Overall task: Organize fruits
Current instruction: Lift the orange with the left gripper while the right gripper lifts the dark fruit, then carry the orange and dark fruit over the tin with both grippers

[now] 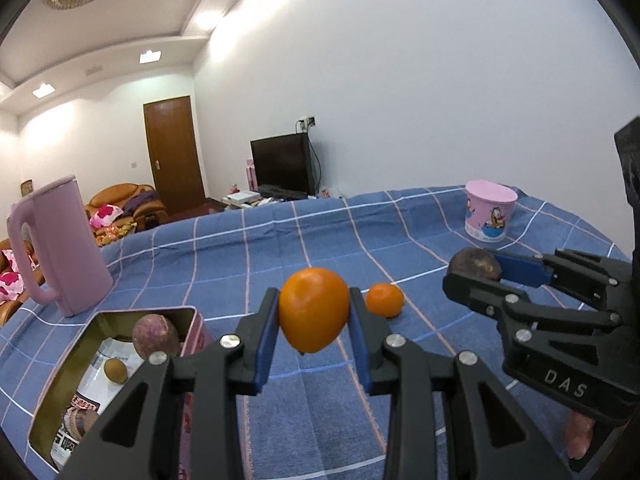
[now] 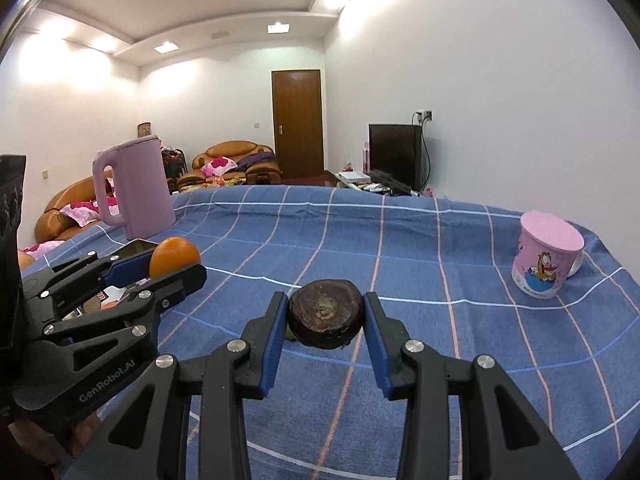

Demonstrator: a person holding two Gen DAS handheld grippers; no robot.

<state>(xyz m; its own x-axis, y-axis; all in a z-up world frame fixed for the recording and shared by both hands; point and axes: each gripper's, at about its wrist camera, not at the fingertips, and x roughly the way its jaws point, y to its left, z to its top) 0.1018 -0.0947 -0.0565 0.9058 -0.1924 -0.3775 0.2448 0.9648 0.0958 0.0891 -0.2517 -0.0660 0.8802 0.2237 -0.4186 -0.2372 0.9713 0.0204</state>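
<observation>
the blue checked counter (image 1: 320,240) carries a pink kettle (image 1: 60,248), a tin box (image 1: 52,400) and a small orange (image 1: 385,300). left claw (image 1: 314,312) pinches a big orange (image 1: 314,308) above it; right claw (image 2: 326,316) pinches a dark purple fruit (image 2: 326,312).

both tools, left (image 1: 314,316) and right (image 2: 326,314), clamped, angled slightly downward.

Open checked cloth (image 2: 400,248) ahead – pink jug (image 2: 136,188) left, pink cup (image 2: 546,256) far right.
</observation>
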